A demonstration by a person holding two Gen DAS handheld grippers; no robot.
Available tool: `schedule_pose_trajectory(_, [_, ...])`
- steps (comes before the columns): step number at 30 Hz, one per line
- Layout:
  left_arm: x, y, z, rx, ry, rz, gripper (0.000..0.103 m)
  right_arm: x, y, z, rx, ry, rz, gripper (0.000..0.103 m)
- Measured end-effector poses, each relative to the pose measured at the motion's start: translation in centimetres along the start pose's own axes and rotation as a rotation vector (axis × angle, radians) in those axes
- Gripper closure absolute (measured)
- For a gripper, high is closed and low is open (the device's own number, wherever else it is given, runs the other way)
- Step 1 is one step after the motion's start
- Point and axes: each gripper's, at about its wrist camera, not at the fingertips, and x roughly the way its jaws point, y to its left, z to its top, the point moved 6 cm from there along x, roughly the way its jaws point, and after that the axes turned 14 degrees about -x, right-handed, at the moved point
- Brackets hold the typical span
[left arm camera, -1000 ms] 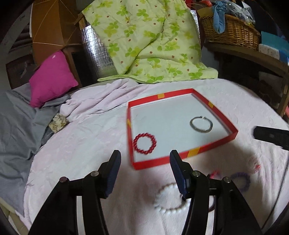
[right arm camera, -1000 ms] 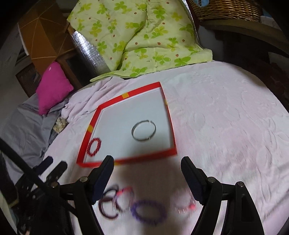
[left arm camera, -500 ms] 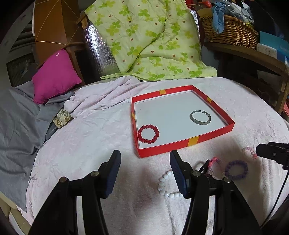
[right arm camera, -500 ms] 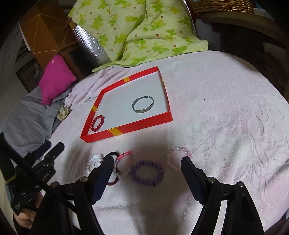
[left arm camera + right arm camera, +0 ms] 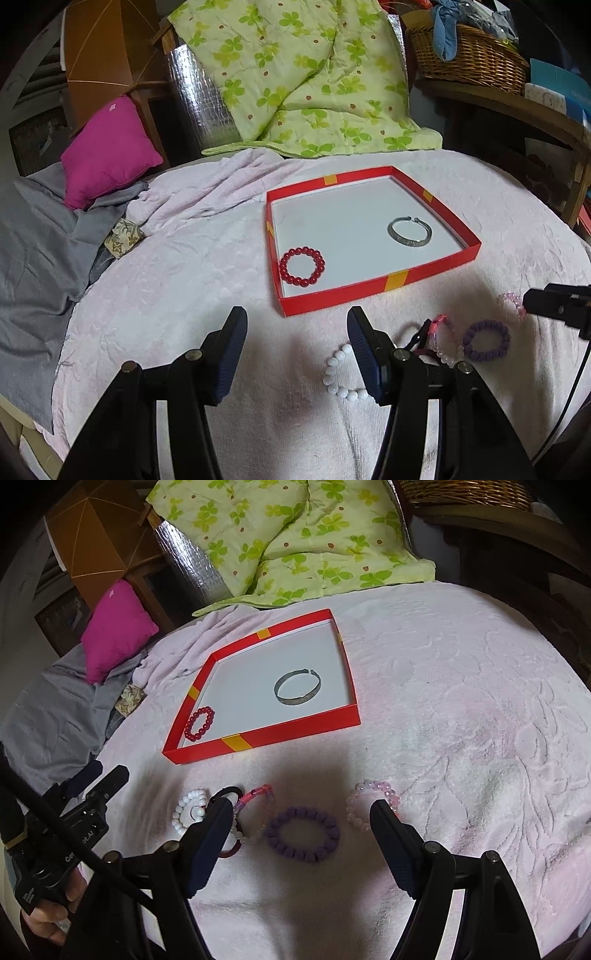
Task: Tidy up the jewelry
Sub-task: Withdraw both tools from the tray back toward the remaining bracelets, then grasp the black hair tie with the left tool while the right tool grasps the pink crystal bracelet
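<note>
Red tray (image 5: 376, 288) holding red bead bracelet (image 5: 302, 267) and silver bangle (image 5: 410, 231), left tool (image 5: 295, 345) open above pink blanket (image 5: 184, 288)

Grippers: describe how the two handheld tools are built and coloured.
Both the left gripper and the right gripper are matte black linkage frames with silver pivot screws and ribbed dark blue fingers. The left one's body carries white lettering, and a black cable crosses it.

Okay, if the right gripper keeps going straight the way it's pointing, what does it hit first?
Probably the purple beaded bracelet, lying on the pink textured bedcover between the open fingers of the right gripper; depth is uncertain.
</note>
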Motion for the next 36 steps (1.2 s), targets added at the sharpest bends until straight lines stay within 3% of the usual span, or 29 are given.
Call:
schedule_pose_trajectory(6, [2.4,-0.1,-1.4,0.011,0.118,-0.055,0.046,0.0,-2.7,-0.5,0.088,0.012,0.058,0.024])
schedule_pose_trajectory(12, [4.3,0.8,-3.3,0.003,0.228,-0.077,0.046,0.3,-6.8,-1.2,0.275,0.020,0.142,0.040])
schedule_pose_trajectory(17, [4.6,1.1,-4.0,-0.001,0.270,-0.125,0.046,1.3,-7.2,-1.2,0.317,0.040,0.174,0.043])
schedule_pose_trajectory(20, [4.6,1.2,-4.0,-0.004,0.276,-0.142,0.046,2.2,-6.8,-1.2,0.289,0.069,0.111,0.049])
schedule_pose_trajectory(22, [4.5,1.1,-3.9,-0.011,0.278,-0.163,0.046,2.9,-6.8,-1.4,0.265,0.097,0.067,0.058])
schedule_pose_trajectory(25, [4.0,0.4,-3.4,-0.025,0.262,-0.232,0.046,4.1,-6.5,-1.5,0.245,0.133,0.045,0.064])
schedule_pose_trajectory(28, [3.6,-0.9,-2.9,-0.019,0.239,-0.287,0.046,5.2,-5.7,-1.8,0.175,0.175,-0.011,0.080])
schedule_pose_trajectory(36, [4.6,-5.6,-2.9,0.074,0.248,-0.358,0.046,5.5,-4.8,-1.6,0.064,0.177,-0.088,0.091])
